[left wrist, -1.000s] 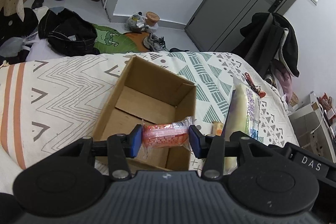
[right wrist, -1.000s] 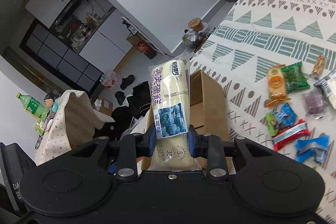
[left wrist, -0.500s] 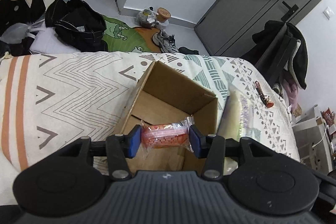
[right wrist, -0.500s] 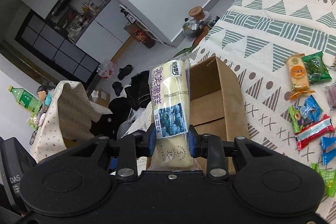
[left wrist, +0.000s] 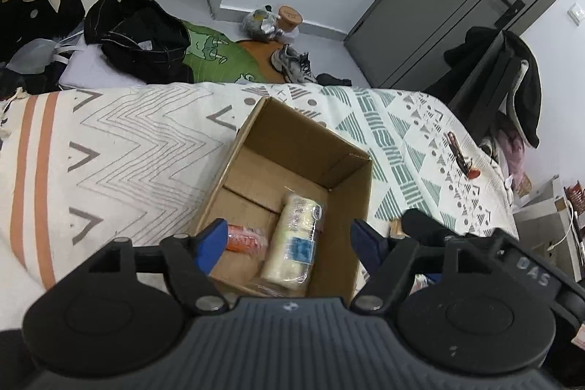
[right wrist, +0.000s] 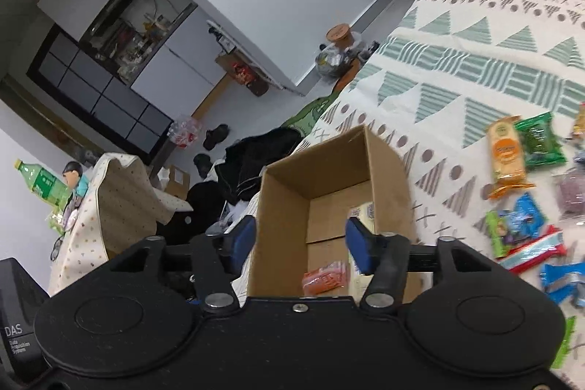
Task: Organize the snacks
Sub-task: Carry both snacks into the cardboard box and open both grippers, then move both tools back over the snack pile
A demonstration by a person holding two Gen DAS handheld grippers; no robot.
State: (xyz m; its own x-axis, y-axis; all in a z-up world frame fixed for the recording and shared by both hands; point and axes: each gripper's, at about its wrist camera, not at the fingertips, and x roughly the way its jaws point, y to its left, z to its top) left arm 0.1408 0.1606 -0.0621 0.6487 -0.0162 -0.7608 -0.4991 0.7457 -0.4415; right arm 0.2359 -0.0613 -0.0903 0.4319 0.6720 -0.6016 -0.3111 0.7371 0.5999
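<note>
over the box [left wrist: 292, 170], both grippers hang with fingers spread wide and nothing between them — left gripper [left wrist: 289, 243], right gripper [right wrist: 299, 245].

box sits on the bed [left wrist: 109, 148], top open. two snacks lie on its floor at the near end: a pale roll [left wrist: 294, 240] with a blue label, and just beside it on the left an orange pack [left wrist: 243, 241], partly hidden behind a left finger.

roll: long axis runs along the box length, near end low by the near wall, far end pointing toward the far wall; lies roughly flat. orange pack: long axis looks crosswise to the roll, not certain.

step, as judged: drop-off into the box is done for these two. next move calls for a swing of the right gripper toward the loose snacks [right wrist: 512, 156] well apart on the bed, right of the box — fingers already wide enough for a flat pack.
</note>
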